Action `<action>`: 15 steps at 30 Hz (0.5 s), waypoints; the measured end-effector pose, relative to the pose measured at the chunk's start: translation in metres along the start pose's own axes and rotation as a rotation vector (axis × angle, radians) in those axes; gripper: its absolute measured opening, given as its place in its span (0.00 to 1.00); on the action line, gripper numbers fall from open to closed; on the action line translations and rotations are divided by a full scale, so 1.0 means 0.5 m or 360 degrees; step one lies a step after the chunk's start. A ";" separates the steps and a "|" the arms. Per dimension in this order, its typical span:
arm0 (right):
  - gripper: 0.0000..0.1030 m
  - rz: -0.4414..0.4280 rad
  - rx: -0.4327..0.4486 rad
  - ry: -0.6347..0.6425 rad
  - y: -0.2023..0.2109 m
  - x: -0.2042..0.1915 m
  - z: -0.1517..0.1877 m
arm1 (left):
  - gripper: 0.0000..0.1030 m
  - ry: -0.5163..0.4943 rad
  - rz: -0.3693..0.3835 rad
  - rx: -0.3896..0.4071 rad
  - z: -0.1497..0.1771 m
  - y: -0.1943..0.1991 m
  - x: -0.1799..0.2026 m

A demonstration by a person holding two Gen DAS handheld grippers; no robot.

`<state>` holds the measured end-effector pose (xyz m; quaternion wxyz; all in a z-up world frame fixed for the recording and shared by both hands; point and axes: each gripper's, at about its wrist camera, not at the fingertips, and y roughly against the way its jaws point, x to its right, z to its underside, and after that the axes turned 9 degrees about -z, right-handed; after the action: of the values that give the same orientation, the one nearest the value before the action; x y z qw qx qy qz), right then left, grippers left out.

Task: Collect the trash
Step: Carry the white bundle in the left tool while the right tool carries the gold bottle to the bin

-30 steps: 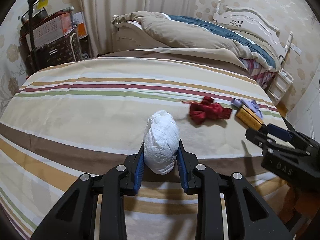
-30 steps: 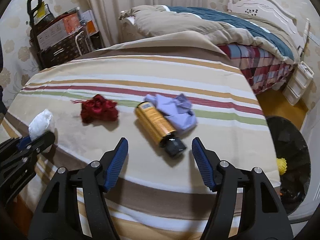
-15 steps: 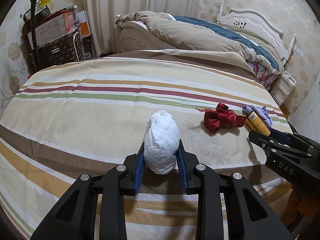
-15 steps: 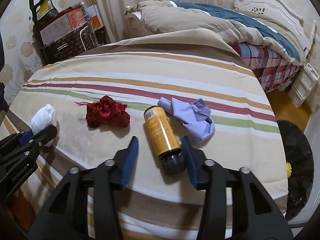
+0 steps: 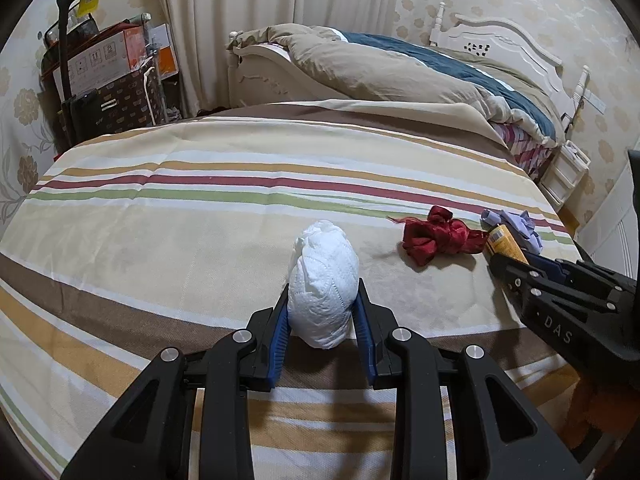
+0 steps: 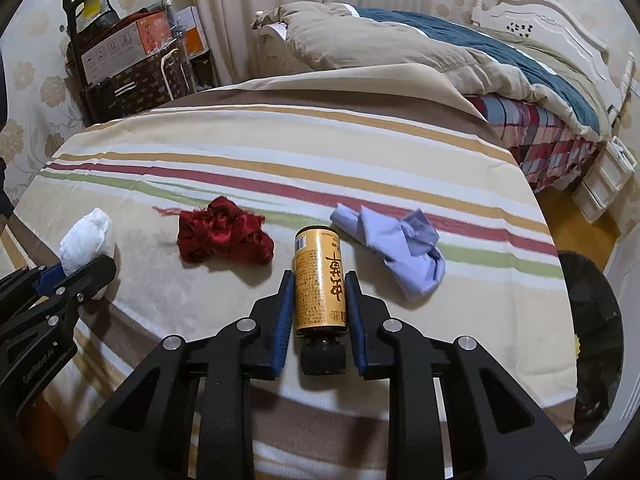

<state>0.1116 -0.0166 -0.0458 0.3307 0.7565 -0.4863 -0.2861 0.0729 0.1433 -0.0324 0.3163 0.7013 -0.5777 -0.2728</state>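
Observation:
A white crumpled paper wad sits between the blue pads of my left gripper, which is shut on it just above the striped bedspread. In the right wrist view a yellow bottle with a black cap lies on the spread, cap toward me. My right gripper is closing, and both pads touch the bottle's sides. A red crumpled cloth lies to the bottle's left and a lavender cloth to its right. The wad and left gripper show at the far left.
A black trash bin with something yellow inside stands on the floor off the bed's right edge. A second bed with a tan and blue quilt is behind. Boxes and a trolley fill the back left corner.
My right gripper came forward over the yellow bottle and its jaws narrowed from wide apart to touching the bottle's sides. The left gripper kept still, holding the white wad.

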 end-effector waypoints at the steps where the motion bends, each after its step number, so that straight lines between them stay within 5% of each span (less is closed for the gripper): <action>1: 0.23 0.0000 0.0001 -0.0001 0.003 0.001 0.003 | 0.30 -0.0001 0.0002 0.0004 0.000 0.001 0.001; 15: 0.23 0.0016 0.0054 -0.0132 0.060 0.050 0.061 | 0.30 -0.0033 0.0120 0.0011 0.017 0.028 0.052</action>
<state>0.0811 -0.0559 -0.0440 0.2988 0.7471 -0.5081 -0.3072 0.0626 0.1146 -0.0277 0.3180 0.6773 -0.6080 -0.2657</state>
